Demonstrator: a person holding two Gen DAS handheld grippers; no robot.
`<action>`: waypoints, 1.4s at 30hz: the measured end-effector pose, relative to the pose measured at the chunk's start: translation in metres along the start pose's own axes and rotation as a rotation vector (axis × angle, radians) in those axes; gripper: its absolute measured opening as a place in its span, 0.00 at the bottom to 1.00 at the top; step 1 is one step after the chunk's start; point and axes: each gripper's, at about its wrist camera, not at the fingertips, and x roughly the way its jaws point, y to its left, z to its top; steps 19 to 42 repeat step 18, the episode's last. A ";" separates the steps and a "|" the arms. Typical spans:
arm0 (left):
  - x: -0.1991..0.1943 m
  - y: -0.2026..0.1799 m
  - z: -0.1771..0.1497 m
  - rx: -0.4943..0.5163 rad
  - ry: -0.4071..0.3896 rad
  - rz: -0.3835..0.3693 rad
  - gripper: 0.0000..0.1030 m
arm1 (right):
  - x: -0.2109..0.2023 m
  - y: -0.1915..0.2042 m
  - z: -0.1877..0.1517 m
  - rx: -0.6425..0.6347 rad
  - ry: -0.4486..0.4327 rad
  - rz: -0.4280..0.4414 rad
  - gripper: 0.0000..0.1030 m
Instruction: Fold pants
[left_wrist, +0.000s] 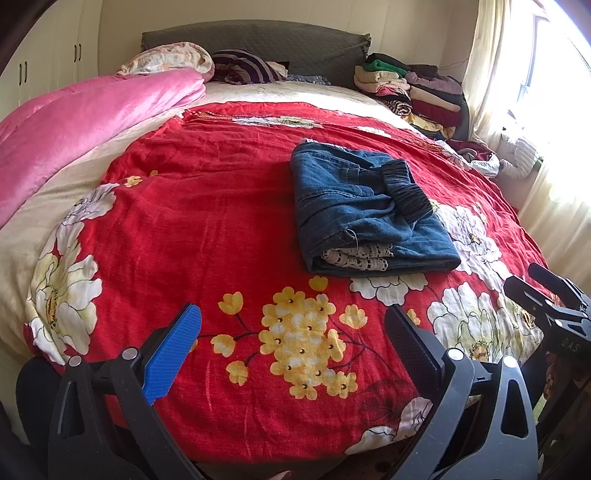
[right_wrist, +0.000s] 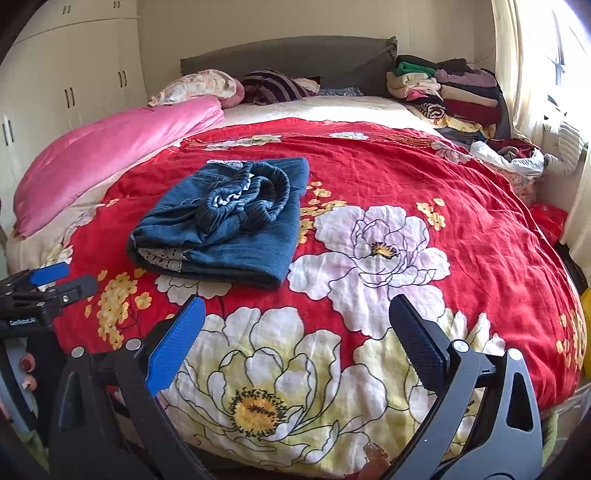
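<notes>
Now, step: the fold looks done; both claws are off the cloth.
Pants: the pants (left_wrist: 369, 210) lie in a small blue bundle in the middle of the bed (left_wrist: 207, 206), on the red flower cover.
Left claw: the left claw (left_wrist: 291, 343) is wide apart, empty, near the bed's edge.
Right claw: the right claw (right_wrist: 295, 339) is wide apart too, empty.
Do it well: press the bundle flat, and tuck the white lace (left_wrist: 354, 258) in only if it slips out.

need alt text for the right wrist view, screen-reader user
A folded pair of blue denim pants lies on a red floral bedspread, elastic waistband on top. The open right gripper holds nothing, short of the pants; the left gripper shows at the left edge. A pink blanket and stacked clothes sit farther back.
</notes>
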 end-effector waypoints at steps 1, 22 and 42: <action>0.000 0.001 0.001 0.000 -0.001 0.007 0.96 | 0.000 -0.002 0.001 0.002 0.000 -0.003 0.91; 0.115 0.163 0.130 -0.120 0.026 0.343 0.96 | 0.088 -0.242 0.074 0.161 0.089 -0.467 0.91; 0.115 0.163 0.130 -0.120 0.026 0.343 0.96 | 0.088 -0.242 0.074 0.161 0.089 -0.467 0.91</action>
